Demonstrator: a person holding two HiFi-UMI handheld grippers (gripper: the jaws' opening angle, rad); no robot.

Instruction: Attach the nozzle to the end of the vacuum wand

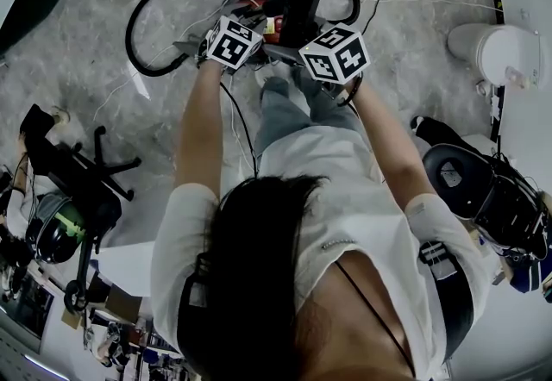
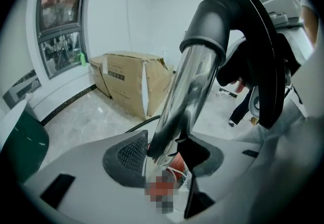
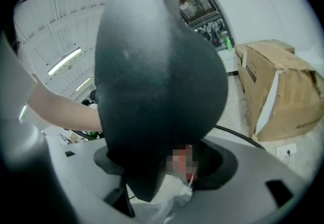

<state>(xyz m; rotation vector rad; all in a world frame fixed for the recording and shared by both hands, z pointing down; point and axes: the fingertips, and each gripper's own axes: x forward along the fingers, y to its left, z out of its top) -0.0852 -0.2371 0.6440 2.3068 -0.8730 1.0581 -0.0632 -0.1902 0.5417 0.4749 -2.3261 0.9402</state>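
1. Left gripper (image 2: 167,156) is clamped on the shiny chrome metal wand tube (image 2: 177,111), with both ribbed black pads pressing its sides low down. That's a good anchor, so hold it rigid.
2. Right gripper (image 3: 164,164) is released. Its jaws are spread wide and the tapered tail of the black plastic nozzle (image 3: 157,86) sits between them, pads clear of it.
3. The nozzle is off the floor, up between the two grippers in front of the person's knees. It's over the near edge of the black hose loop (image 1: 129,26), which lies on the grey marbled stone floor (image 1: 78,60).
4. In the left gripper view a round black collar (image 2: 207,30) caps the far end of the tube. It reads as the nozzle's socket on the wand, but I can't tell if it's fully home.
5. My read on doing it well:
   - Grip the nozzle on its broad body, not the tail.
   - Keep it coaxial with the tube.
   - Push straight along the axis with a slight twist and no side load.
   - Check that no chrome gap shows at the collar.
6. Tube: polished, round and mirror-slick. It's likely to spin under torque, so the ribbed pads matter.
7. Nozzle: matte moulded plastic, a smooth bulbous teardrop with a centre ridge, narrowing to the tail. On those rounded flanks a pinch could squirt off.
8. Hose: flexible and probably tugs on the wand, so leave slack.
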